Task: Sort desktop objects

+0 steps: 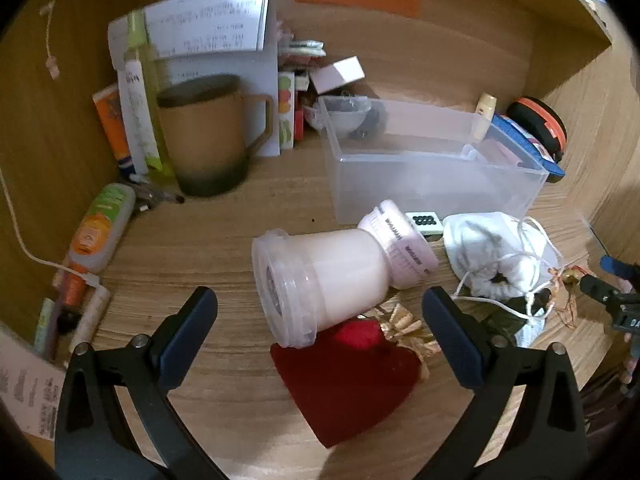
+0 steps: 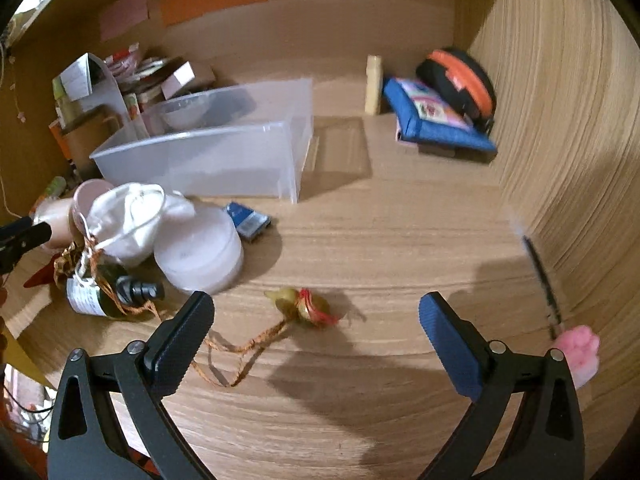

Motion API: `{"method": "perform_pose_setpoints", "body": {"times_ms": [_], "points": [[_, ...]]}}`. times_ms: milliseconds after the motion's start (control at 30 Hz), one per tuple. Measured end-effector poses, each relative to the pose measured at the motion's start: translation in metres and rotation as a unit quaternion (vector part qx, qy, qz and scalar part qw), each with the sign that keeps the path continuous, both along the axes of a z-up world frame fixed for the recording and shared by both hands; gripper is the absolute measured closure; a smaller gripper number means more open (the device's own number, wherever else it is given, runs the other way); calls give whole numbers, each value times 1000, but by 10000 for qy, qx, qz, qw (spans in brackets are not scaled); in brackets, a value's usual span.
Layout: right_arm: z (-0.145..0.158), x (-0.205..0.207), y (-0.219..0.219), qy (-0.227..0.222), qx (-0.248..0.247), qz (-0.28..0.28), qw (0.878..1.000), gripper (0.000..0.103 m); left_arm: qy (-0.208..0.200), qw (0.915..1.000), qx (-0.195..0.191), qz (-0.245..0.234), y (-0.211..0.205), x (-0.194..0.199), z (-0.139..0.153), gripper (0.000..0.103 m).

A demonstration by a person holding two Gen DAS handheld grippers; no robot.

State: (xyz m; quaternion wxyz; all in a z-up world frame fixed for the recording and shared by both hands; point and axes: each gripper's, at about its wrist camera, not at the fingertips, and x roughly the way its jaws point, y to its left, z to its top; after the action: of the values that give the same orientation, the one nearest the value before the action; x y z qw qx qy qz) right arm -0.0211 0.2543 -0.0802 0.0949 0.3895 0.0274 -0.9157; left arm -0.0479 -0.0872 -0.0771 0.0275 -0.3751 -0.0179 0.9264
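A: Looking along the left gripper [image 1: 320,312]: jaws standing wide apart, gripping nothing, hovering over the wooden worktop [image 1: 224,264].

B: And lying between them?

A: Lying on its side just ahead, a milky plastic jar [image 1: 332,280], wide lid end facing the camera, pink cap [image 1: 400,248] pointing away toward the clear plastic bin [image 1: 432,168]. Resting partly on a dark red cloth [image 1: 348,384], with small wooden clothespins [image 1: 408,328] showing beside it.

B: Sitting to the right of the jar?

A: A white drawstring pouch [image 1: 492,256], cords trailing. Standing at back left, a brown mug [image 1: 208,136].

B: Moving to the right gripper [image 2: 316,324]?

A: Jaws spread wide too, clamping nothing. Lying just ahead between the tips, a small greenish charm [image 2: 304,306] with red thread, its braided cord [image 2: 240,348] looping toward the left finger. Sitting further left, a round white tub [image 2: 200,252], a dark pump bottle [image 2: 108,292] on its side, and the same pouch [image 2: 132,220] touching the tub.
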Motion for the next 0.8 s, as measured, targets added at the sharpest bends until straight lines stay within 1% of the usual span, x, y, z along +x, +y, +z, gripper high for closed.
{"method": "perform_pose_setpoints", "body": {"times_ms": [67,167,267,300,367,433,467,533,567,633,700,800], "points": [[-5,-3,-1,-108,-46,18,9999,21,-79,9999,90,-16,-2,-5,-4,0],[-12,-8,-3,-237,-59,46,9997,23,-121,9999,87,-16,-3,-10,-8,0],[-14,-9,-7,-226,19,101,9997,24,-144,9999,74,-28,-2,-14,-11,0],[-14,-10,-7,-215,23,124,9997,27,-147,9999,51,-15,-1,-16,-12,0],[-14,-11,-8,-233,3,170,9996,36,-177,9998,-8,8,0,-19,-15,0],[-16,-14,-8,-288,-31,200,9994,39,-228,9997,-28,17,0,-23,-17,1],[-16,-14,-9,-300,-32,186,9994,41,-268,9996,-29,22,0,-25,-18,6],[-16,-14,-9,-282,-36,178,9994,44,-325,9995,23,0,-1,-28,-19,11],[-15,-15,-9,-285,-68,182,9994,45,-380,9993,31,11,-3,-30,-21,15],[-15,-15,-7,-275,-116,197,9994,47,-449,9990,90,12,-4,-32,-23,17],[-16,-15,-7,-259,-87,211,9994,49,-469,9987,179,23,-6,-33,-24,18],[-16,-14,-7,-220,-20,229,9995,51,-460,9988,176,56,-5,-33,-23,19]]}}
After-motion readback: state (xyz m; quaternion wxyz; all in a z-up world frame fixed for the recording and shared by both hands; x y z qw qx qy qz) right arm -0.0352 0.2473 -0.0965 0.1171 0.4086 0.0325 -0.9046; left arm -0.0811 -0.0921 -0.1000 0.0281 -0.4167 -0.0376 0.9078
